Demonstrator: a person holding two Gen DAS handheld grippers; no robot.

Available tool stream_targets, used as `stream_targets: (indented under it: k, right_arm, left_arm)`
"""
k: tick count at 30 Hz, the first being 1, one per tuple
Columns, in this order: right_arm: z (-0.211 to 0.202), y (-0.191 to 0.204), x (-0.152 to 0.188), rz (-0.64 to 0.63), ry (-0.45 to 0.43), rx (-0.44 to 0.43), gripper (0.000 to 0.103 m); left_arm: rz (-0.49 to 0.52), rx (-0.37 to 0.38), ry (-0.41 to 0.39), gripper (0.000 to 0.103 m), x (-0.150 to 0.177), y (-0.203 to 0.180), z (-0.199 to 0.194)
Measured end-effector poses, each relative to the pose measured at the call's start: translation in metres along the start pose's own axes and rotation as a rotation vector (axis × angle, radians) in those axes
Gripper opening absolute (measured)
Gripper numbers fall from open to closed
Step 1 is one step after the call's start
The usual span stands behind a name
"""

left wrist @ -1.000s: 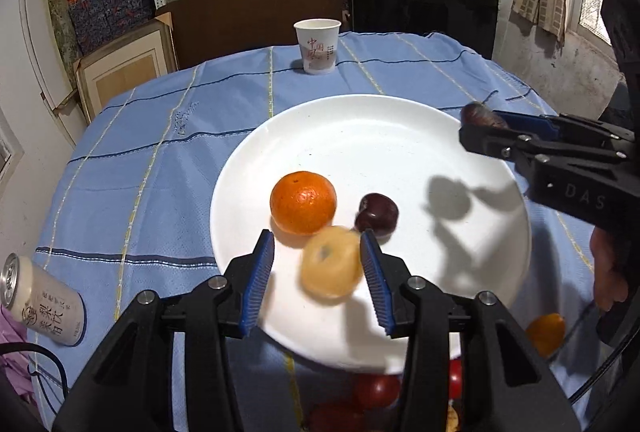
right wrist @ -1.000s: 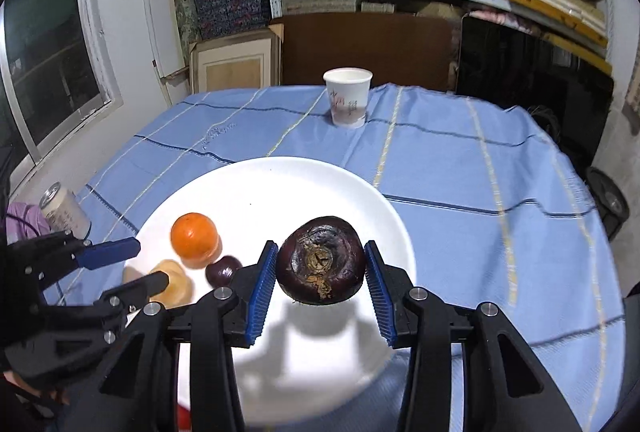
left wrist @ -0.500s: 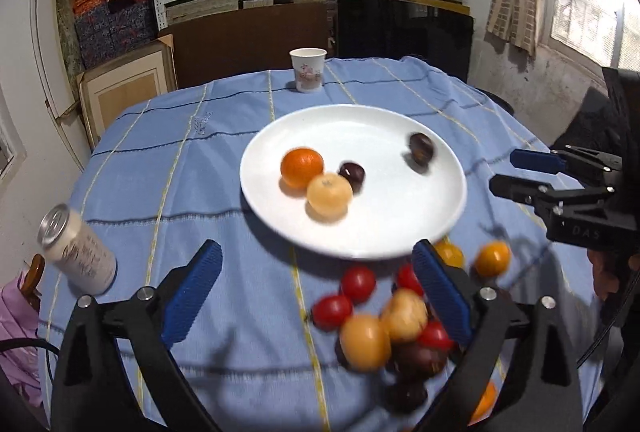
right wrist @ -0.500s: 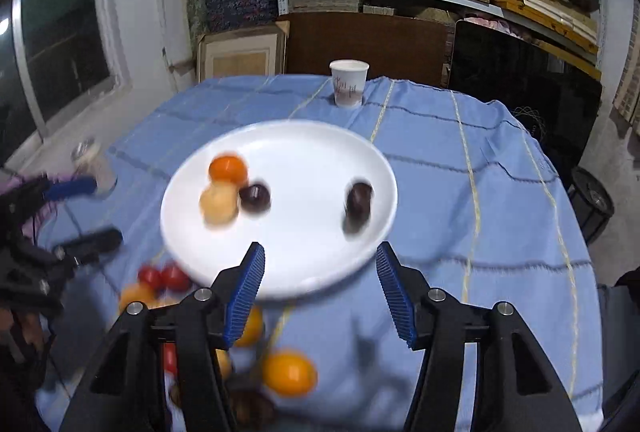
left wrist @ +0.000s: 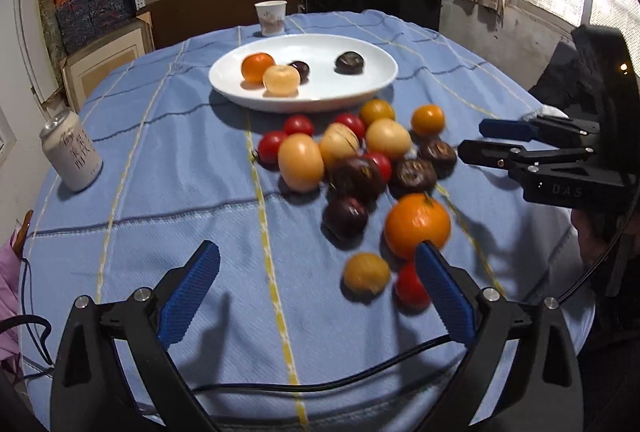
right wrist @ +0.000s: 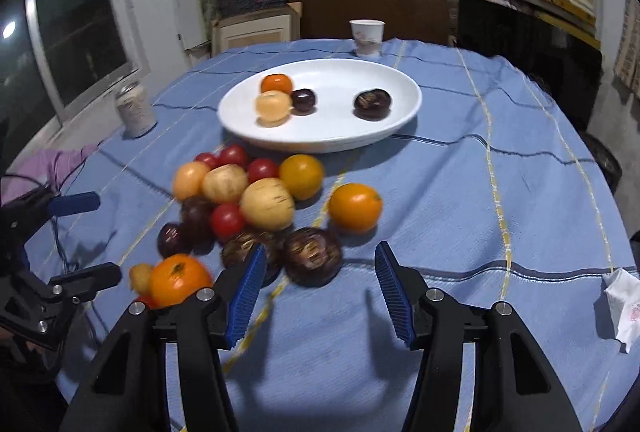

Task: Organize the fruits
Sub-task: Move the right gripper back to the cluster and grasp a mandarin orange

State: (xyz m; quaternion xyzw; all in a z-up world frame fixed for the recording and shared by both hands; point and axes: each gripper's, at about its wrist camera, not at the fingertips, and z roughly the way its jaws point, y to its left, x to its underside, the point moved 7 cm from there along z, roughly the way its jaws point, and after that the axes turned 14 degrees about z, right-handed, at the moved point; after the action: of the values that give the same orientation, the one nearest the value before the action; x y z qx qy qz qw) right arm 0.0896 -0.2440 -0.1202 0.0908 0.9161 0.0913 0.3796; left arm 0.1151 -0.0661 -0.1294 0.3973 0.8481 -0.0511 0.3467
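Note:
A white plate [left wrist: 376,82] [right wrist: 404,116] holds an orange [left wrist: 257,66], a pale yellow fruit [left wrist: 281,79], a small dark plum [left wrist: 301,69] and a dark round fruit [left wrist: 349,62] [right wrist: 372,103]. Nearer me lies a heap of several loose fruits: red tomatoes, yellow and dark ones, and a big orange [left wrist: 417,224] [right wrist: 179,278]. My left gripper [left wrist: 318,292] is open and empty over the cloth near the heap. My right gripper [right wrist: 320,292] is open and empty, just before a dark fruit [right wrist: 312,255].
A blue tablecloth [left wrist: 200,200] covers the round table. A drink can [left wrist: 72,155] stands at the left, a paper cup [left wrist: 271,17] behind the plate. A crumpled tissue [right wrist: 624,298] lies at the right edge. A cable [left wrist: 320,384] runs along the near edge.
Both grippers let go of their fruits on the plate, opened, and drew back toward the table's near edge. The loose fruit heap has come into view.

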Motion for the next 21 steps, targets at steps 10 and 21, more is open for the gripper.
stream_targets:
  k: [10, 21]
  right_arm:
    - [-0.009, -0.006, 0.029, 0.038, 0.019, -0.033, 0.057]
    - [-0.012, -0.005, 0.031, 0.041, 0.012, -0.055, 0.057]
  left_arm:
    - [-0.005, -0.026, 0.027, 0.097, 0.009, -0.003, 0.006]
    - [-0.136, 0.036, 0.095, 0.099, 0.010, 0.027, 0.034]
